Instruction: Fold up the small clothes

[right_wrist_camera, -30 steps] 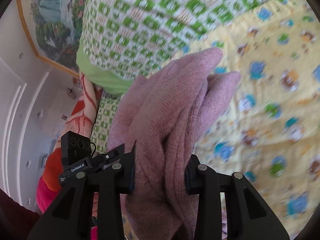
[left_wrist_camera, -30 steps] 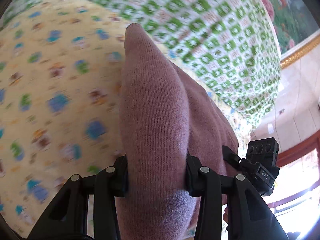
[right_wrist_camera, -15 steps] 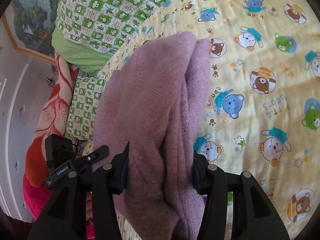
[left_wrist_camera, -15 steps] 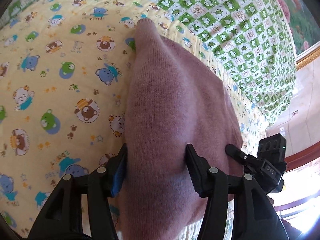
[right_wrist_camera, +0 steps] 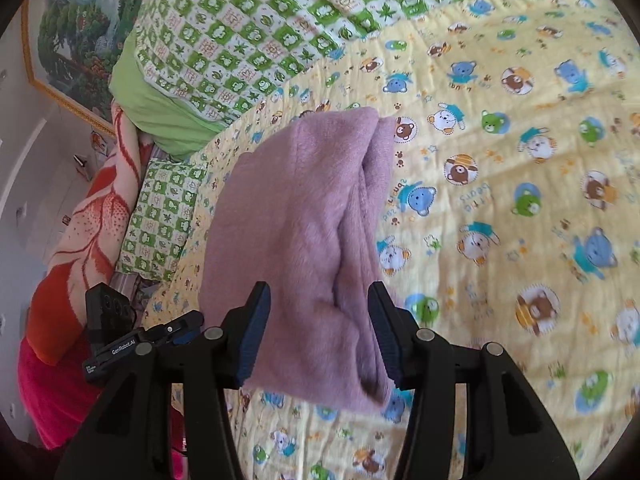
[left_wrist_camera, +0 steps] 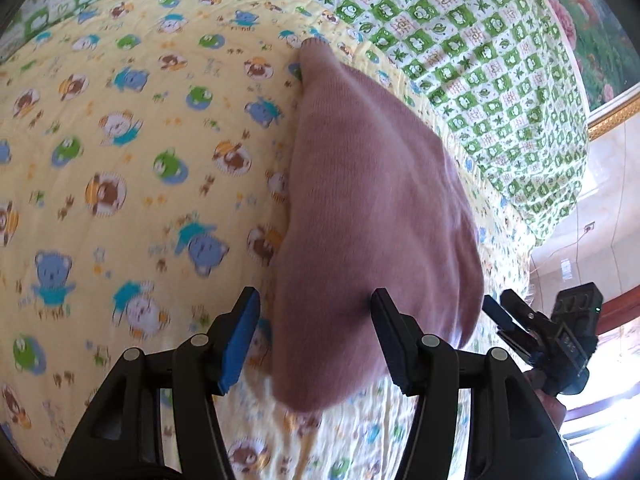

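Centre frame on the bed (right_wrist_camera: pixel 500 208), my left gripper (left_wrist_camera: pixel 314 334) and right gripper (right_wrist_camera: pixel 318 330) sit released around the folded mauve knit (right_wrist_camera: pixel 304 216); snagging fingers could unfold it.

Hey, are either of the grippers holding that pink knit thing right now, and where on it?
Neither. Both the left gripper and right gripper are open, and the folded pink garment lies on the bear-print sheet.

This was a home bedroom: a bed under a yellow bear-print quilt (right_wrist_camera: pixel 500 200), green-checked pillows (right_wrist_camera: pixel 248 32), an orange blanket (right_wrist_camera: pixel 88 220) and a framed landscape painting (right_wrist_camera: pixel 68 36).
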Tool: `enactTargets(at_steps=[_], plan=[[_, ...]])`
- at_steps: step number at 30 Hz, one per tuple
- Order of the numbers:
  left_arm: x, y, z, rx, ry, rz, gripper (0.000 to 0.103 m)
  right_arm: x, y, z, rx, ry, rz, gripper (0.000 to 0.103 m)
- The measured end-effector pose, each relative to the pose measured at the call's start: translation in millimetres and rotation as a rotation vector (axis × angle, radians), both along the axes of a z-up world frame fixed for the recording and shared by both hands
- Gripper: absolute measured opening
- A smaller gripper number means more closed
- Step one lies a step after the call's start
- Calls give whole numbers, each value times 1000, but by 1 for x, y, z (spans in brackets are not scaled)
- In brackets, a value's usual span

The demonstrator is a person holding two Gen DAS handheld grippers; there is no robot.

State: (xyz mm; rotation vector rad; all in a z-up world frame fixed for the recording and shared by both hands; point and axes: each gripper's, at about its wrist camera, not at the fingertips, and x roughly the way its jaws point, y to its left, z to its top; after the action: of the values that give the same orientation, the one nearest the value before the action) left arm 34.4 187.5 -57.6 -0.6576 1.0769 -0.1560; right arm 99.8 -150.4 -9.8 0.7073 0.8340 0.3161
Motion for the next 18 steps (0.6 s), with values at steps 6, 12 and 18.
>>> enactTargets(at_steps=[6, 12, 18], plan=[[-17, -3, -11, 12, 34, -11, 58, -34, 21, 14, -112, -14, -8, 53], [-31, -4, -7, 71, 39, -2, 59, -45, 35, 19, -172, -23, 42, 53], [-48, -25, -14, 215, 84, -64, 62, -38, 32, 5, -153, -1, 87, 53]])
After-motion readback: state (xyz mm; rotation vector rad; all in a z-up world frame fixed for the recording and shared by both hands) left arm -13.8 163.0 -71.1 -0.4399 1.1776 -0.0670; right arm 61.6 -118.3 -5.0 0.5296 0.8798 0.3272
